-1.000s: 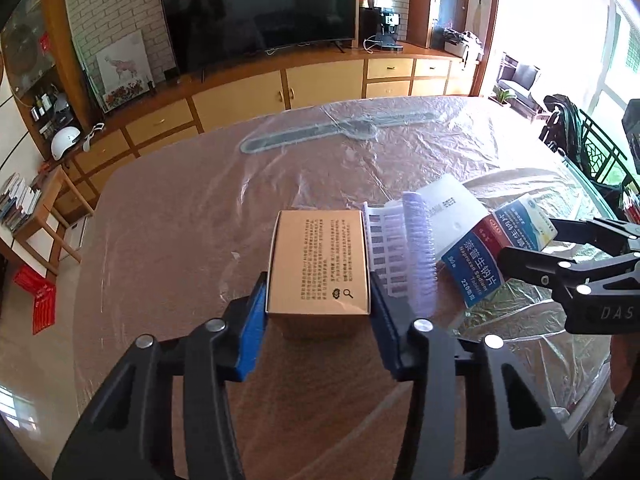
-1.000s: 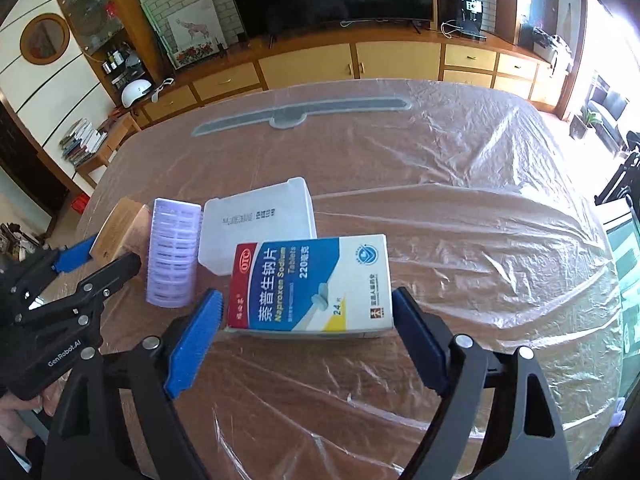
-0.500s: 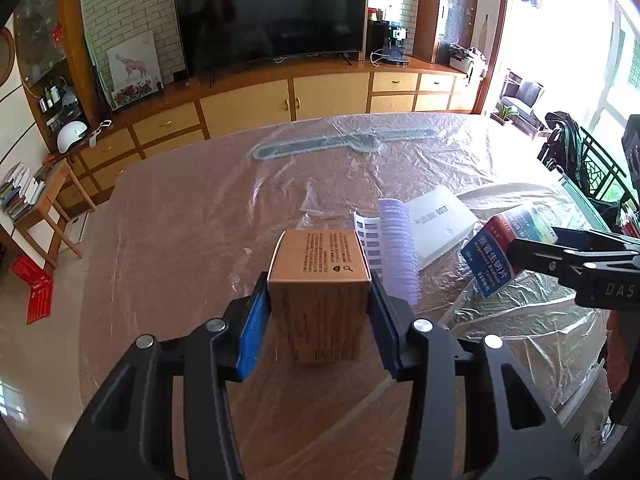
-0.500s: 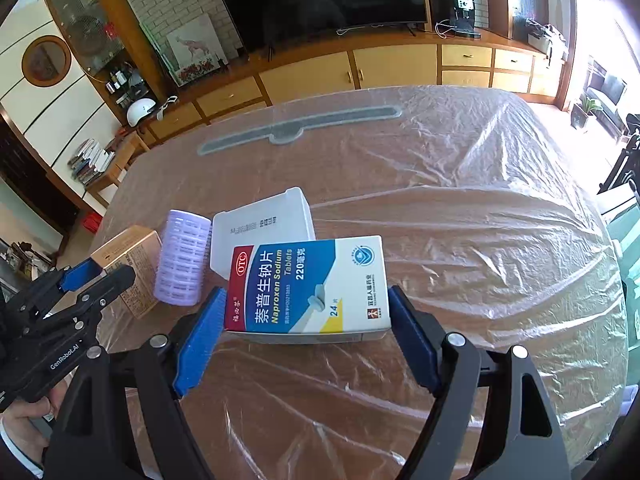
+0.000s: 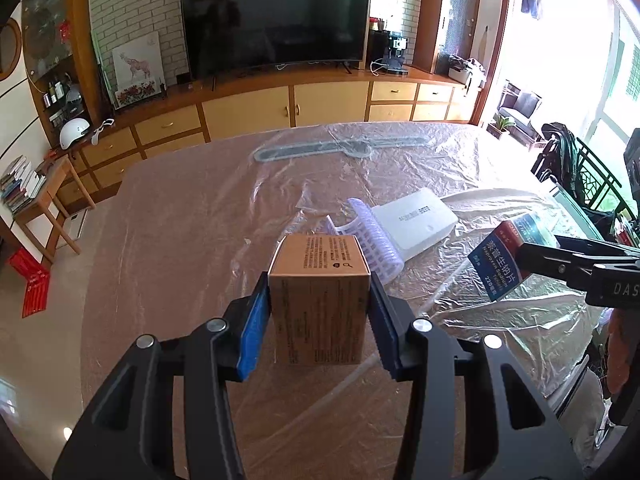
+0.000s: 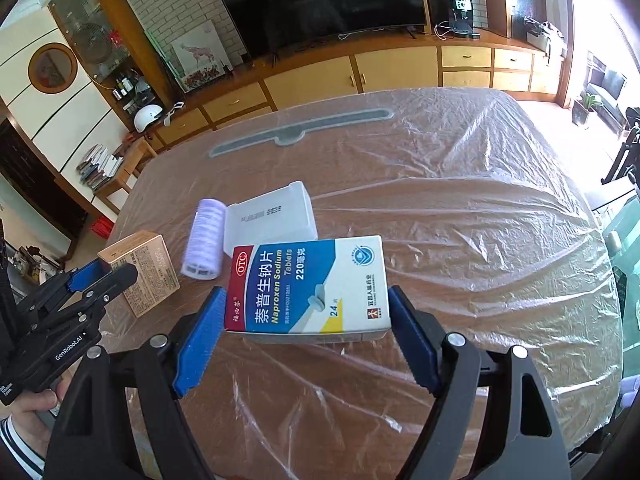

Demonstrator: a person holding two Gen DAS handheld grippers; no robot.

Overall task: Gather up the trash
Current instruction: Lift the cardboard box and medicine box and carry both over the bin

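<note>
A: So, nearest first, L side?
B: Left gripper [image 5: 319,312] bottom centre of left wrist view, blue pads [image 5: 253,322] clenched on both sides of a brown cardboard box [image 5: 320,308]. Box is upright w/ printed top face up, and sits clear of the table in the grip.

A: R side?
B: Right gripper [image 6: 306,330] low centre of right wrist view. Its jaws have just been closing, and the pads now press the short ends of a Naproxen Sodium tablet box [image 6: 308,288], blue/white w/ red stripe, label up, tilted a bit. In the left view that box shows at mid right, raised off the film.

A: Whose hand?
B: Bottom left of right view, a hand [image 6: 34,404] w/ striped cuff holds the left tool.

A: Next out?
B: Lilac hair roller [image 6: 204,240] lying on its side, centre-left, touching or just beside a white plastic case [image 6: 272,216]. Both on the table.

A: Table?
B: Brown table [image 6: 460,152] under wrinkled clear plastic film. Upper centre, a grey bar-shaped piece [image 6: 300,130] under the film.

A: Far bkgd?
B: Wooden cabinets [image 5: 280,108], big dark TV [image 5: 276,24] at top, white helmet [image 5: 74,132] at left.
</note>
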